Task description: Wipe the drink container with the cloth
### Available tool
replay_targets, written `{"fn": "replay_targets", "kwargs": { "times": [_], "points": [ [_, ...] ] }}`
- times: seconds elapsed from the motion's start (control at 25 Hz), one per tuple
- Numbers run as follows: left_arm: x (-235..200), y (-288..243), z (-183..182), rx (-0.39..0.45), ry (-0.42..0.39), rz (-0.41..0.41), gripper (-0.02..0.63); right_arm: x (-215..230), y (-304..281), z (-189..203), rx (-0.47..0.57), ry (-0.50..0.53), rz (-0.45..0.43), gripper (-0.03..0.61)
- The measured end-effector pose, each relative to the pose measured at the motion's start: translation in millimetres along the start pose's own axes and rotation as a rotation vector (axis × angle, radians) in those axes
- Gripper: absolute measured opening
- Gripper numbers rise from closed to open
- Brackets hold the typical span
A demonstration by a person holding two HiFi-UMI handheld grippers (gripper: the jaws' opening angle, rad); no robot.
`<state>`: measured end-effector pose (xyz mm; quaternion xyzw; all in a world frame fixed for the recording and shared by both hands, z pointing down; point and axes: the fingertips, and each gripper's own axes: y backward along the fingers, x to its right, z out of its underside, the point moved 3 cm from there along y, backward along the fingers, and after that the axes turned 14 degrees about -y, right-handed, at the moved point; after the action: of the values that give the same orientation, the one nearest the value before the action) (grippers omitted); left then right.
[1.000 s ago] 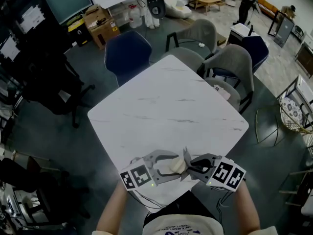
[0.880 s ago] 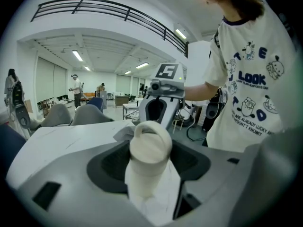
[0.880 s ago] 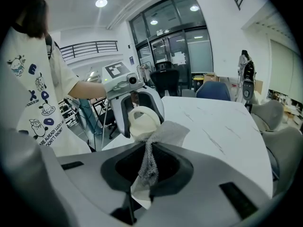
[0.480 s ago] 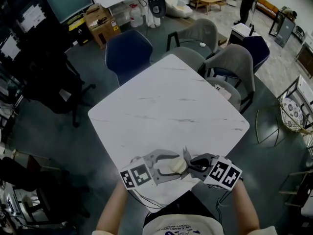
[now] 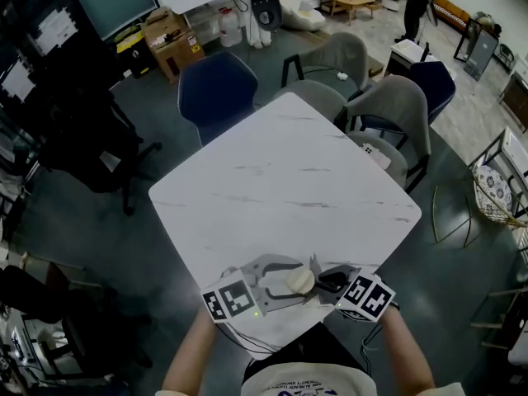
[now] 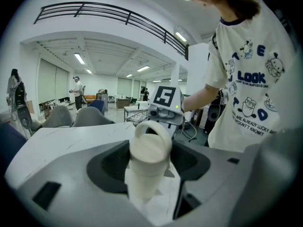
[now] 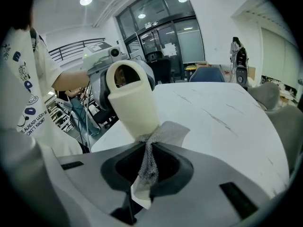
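Head view: the drink container (image 5: 299, 281) hangs between both grippers, just above the table (image 5: 280, 180) at its near edge.

Left gripper view: the left gripper (image 6: 149, 167) clamps the container's body. It looks rigid, smooth, light and possibly slippery, so a mid-body hold is judged sound.

Right gripper view: the right gripper (image 7: 144, 174) pinches the cloth (image 7: 163, 131), soft and limp, against the container's near end.

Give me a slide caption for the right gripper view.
Right gripper shut on a grey cloth, its free end touching the lower end of a cream drink container.
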<state>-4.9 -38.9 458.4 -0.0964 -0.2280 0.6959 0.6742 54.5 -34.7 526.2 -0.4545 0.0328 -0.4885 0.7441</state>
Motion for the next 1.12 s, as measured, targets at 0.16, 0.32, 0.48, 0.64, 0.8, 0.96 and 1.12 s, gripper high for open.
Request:
{"fn": "replay_targets", "kwargs": {
  "times": [0.16,0.32,0.48,0.64,0.8,0.96,1.12],
  "points": [
    [1,0,1,0.003,-0.002,0.0,0.274,6,-12,11,0.007,-0.044,0.009,0.046],
    [1,-1,1,0.01,0.004,-0.005,0.275,14,-24,20,0.001,-0.067,0.032,0.046],
    [0,0,1,0.013,0.01,-0.017,0.275,18,-35,27,-0.006,-0.094,0.049,0.046],
    [0,-1,1,0.013,0.035,-0.045,0.275,23,-42,35,-0.006,-0.117,0.065,0.046],
    [1,-2,-1,0.017,0.075,-0.109,0.275,26,-46,40,0.005,-0.143,0.082,0.046],
    [0,3,-4,0.024,0.128,-0.212,0.275,24,-50,41,0.01,-0.154,0.093,0.046],
    [2,5,-3,-0.012,0.162,-0.332,0.276,26,-52,43,0.009,-0.154,0.101,0.046]
  ]
}}
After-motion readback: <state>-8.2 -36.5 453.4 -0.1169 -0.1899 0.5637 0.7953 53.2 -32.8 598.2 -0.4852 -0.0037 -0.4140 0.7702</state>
